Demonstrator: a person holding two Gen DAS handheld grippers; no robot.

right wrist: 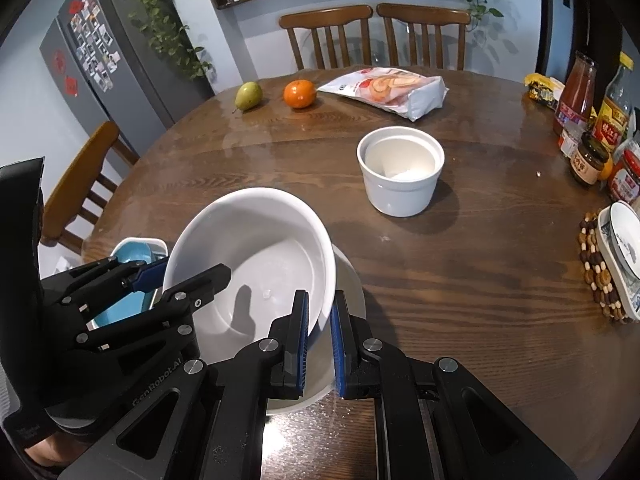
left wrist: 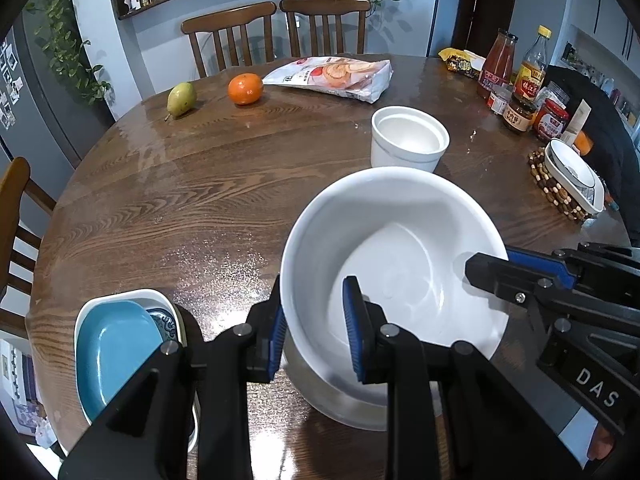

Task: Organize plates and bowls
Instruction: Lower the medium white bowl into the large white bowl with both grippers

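a: left gripper [left wrist: 316,328] first. what's it doing?

b: its 2 blue-padded fingers straddle the left rim of the big white bowl [left wrist: 394,280], 1 pad outside the wall and 1 inside, closed onto the rim. the bowl is tilted, its far edge raised, and it sits inside a second white bowl [right wrist: 348,280] of which only the outer wall shows underneath.

a: what's at the far left of the table [left wrist: 180,200]?

b: a white dish [left wrist: 120,300] at the near edge, with a blue plate [left wrist: 116,348] leaning inside it and a blue-patterned piece behind that. further back, a pear [left wrist: 181,98] and an orange [left wrist: 245,88], then a snack bag [left wrist: 332,78].

a: and the middle?

b: a white straight-sided pot [left wrist: 408,138] stands alone, just beyond the tilted bowl, not touching it.

a: the right gripper [right wrist: 320,340]?

b: pinched nearly closed on the bowl's right rim, 1 pad on each side of the thin wall. so both grippers hold the same bowl.

a: far right?

b: sauce bottles and jars [left wrist: 520,84], then a beaded trivet [right wrist: 600,276] carrying a patterned white dish [right wrist: 624,240].
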